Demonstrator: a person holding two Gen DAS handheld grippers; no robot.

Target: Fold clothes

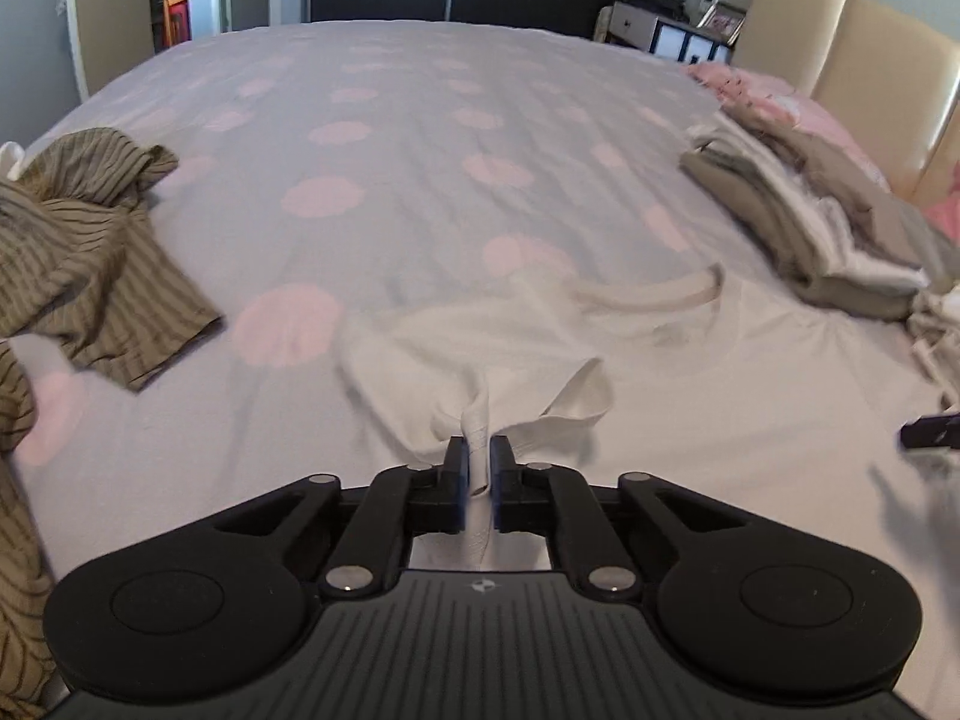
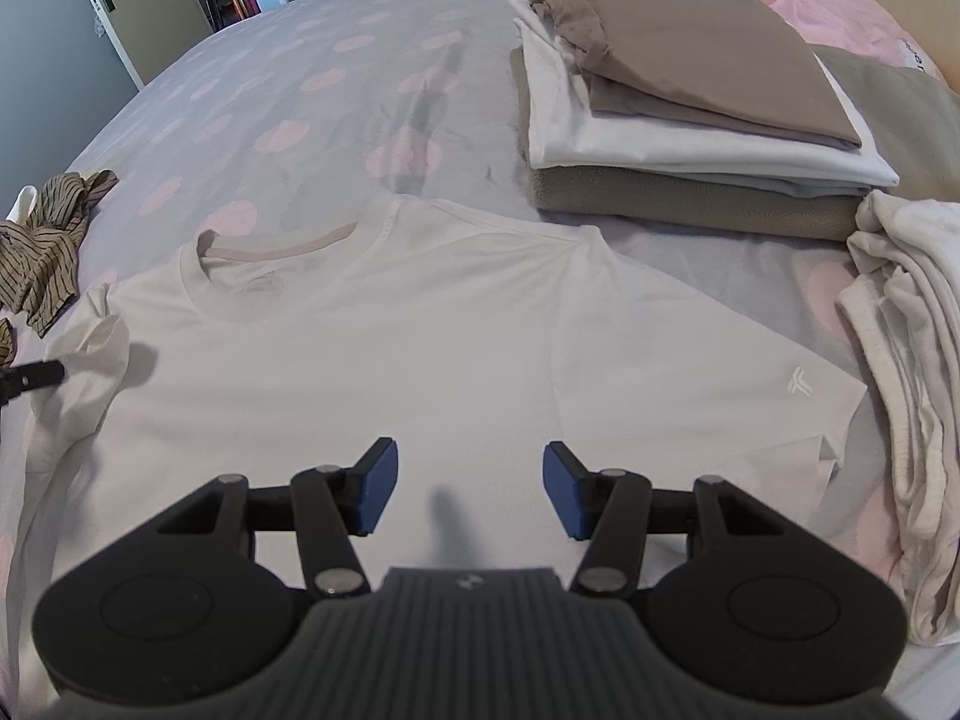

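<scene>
Only the left wrist view shows the left gripper (image 1: 478, 459) clenched on a bunched fold of the white T-shirt (image 1: 690, 372), at its sleeve, with cloth pinched between the blue pads. Only the right wrist view shows the right gripper (image 2: 470, 489) released, jaws spread wide above the shirt's (image 2: 420, 348) flat body, holding nothing. That shirt lies spread at the near edge of the bed (image 2: 270, 90), collar toward the far edge. Right wrist view also makes plain the folded stack (image 2: 690, 96) of tan and white clothes beyond the shirt, blurred in the other view. A striped garment (image 1: 90, 252) lies crumpled at the bed's left edge.
</scene>
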